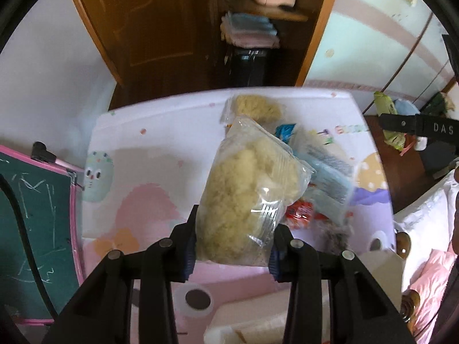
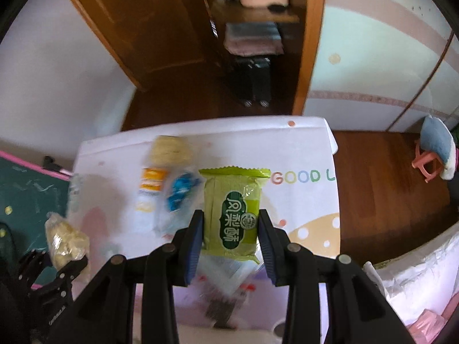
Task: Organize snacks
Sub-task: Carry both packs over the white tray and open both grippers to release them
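left gripper (image 1: 233, 240): my jaws are clamped on the clear bag of yellow snack (image 1: 246, 197), one blue pad on each side of its lower half. Bag held tilted, top leaning toward upper right of the frame, lifted off the table.
left gripper, other view: I see it at lower left of the right wrist frame (image 2: 61, 272), the same clear bag (image 2: 64, 240) sticking up out of it.
right gripper (image 2: 231, 235): my jaws are closed on the green packet (image 2: 233, 212), pads pressing both long edges. Packet upright in frame, dark green label facing the camera, serrated top edge up.
right gripper, other view: black finger (image 1: 413, 124) showing at right edge of the left wrist frame, green packet (image 1: 387, 114) partly hidden behind it.
table (image 2: 301, 149): white cover with pastel prints and "GOOD L" lettering (image 2: 301, 176), centre of both frames.
pile on table: second bag of yellow snack (image 2: 169, 149) near the far edge; orange-and-white packet (image 2: 150, 189) just below it; blue-wrapped piece (image 2: 180, 190) beside that, left of the green packet. All blurred, can't read labels.
under left bag: pale blue packet (image 1: 330, 177) and red-orange wrapper (image 1: 299, 212), right of centre in the left wrist frame, partly covered by the held bag.
chalkboard (image 1: 34, 206): green, pink frame, left edge.
background: brown wooden door (image 2: 137, 28) upper left, shelf with folded towels (image 2: 252, 37) upper centre.
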The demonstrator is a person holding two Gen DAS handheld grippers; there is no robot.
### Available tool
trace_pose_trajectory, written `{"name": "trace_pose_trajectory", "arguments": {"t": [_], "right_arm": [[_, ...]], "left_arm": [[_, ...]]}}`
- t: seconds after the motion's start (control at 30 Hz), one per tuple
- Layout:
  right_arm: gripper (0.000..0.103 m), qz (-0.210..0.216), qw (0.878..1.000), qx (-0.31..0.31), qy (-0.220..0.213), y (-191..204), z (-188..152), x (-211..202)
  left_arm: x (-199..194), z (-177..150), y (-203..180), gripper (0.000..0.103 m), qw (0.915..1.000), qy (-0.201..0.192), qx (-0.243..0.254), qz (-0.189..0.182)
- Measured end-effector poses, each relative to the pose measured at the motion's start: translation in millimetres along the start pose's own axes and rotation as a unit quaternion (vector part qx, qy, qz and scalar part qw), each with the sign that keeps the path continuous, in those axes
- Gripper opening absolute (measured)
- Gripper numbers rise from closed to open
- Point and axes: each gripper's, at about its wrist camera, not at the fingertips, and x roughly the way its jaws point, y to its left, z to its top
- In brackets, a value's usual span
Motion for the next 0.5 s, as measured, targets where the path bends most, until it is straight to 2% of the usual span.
{"name": "trace_pose_trajectory", "arguments": {"t": [0.23, 0.5], "right_arm": [[0.037, 0.028, 0.998, -0.030, -0.045, 32.3, -43.0, -85.1], [0.037, 0.031, 0.994, -0.063, -0.079, 56.4, -109.3, -155.0]], "left_arm": [[-96.7, -32.0, 0.5, 0.038, 0.9984, -0.052, 0.016, -0.013], [-167.4, -76.4, -12.0, 0.038, 0.9950, -0.088, 0.045, -0.018]]}}
